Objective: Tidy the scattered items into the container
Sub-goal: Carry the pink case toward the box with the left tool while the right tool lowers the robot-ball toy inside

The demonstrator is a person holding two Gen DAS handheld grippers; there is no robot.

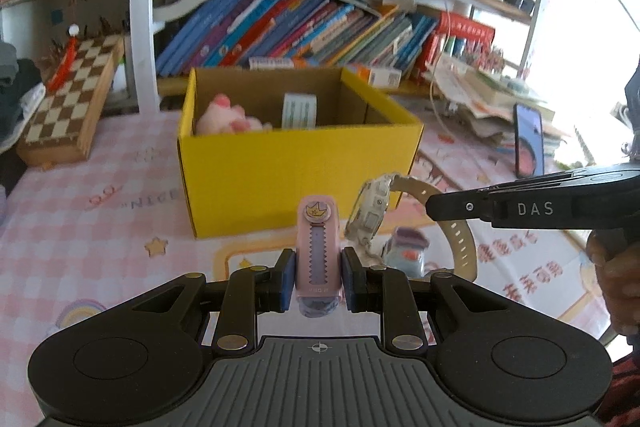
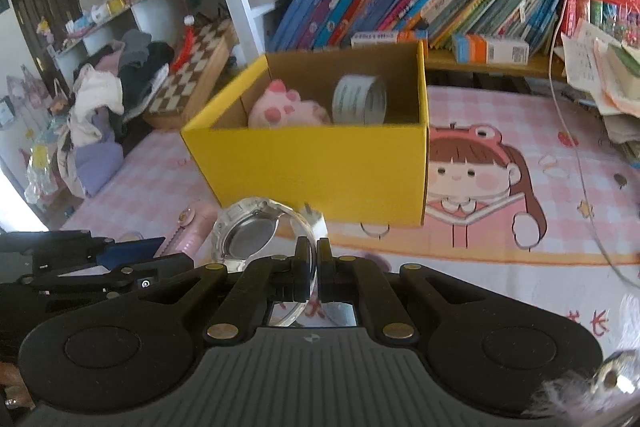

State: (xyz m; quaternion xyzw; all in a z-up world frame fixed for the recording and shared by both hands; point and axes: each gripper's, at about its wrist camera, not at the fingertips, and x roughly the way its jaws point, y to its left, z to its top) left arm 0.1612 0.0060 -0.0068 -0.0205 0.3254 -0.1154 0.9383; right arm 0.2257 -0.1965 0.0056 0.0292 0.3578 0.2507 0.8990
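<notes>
**A:** Walk me across, left first. What have I got?

**B:** My left tongs (image 1: 318, 277) are closed about halfway on a pink clip (image 1: 319, 251), pads flat on both its sides, its crown end pointing to 12 o'clock. My right tongs (image 2: 313, 267) are nearly closed, pinching the strap of a watch (image 2: 250, 235); the watch face hangs out toward 10 o'clock from the tips. Both are lifted off the tabletop (image 1: 100, 227), I think.

**A:** And the box?

**B:** The yellow box (image 1: 296, 171) sits at 12 o'clock of both tongs, open at the top, with a pink plush (image 1: 228, 117) and a tape roll (image 2: 360, 101) already inside.

**A:** So which step?

**B:** Carrying, I judge: two items in hand, neither over the rim yet. Next I need to raise both above the near wall, go forward over the opening, then release. The tongs are near each other, so I would go in one at a time.

**A:** Anything I can't see?

**B:** A bluish toy (image 1: 406, 253) lies at 2 o'clock of the left tongs, blurred and half behind the watch; I can't say what it is. The box floor is hidden by its front wall. The strap's far end is cut off below my right tongs.
</notes>
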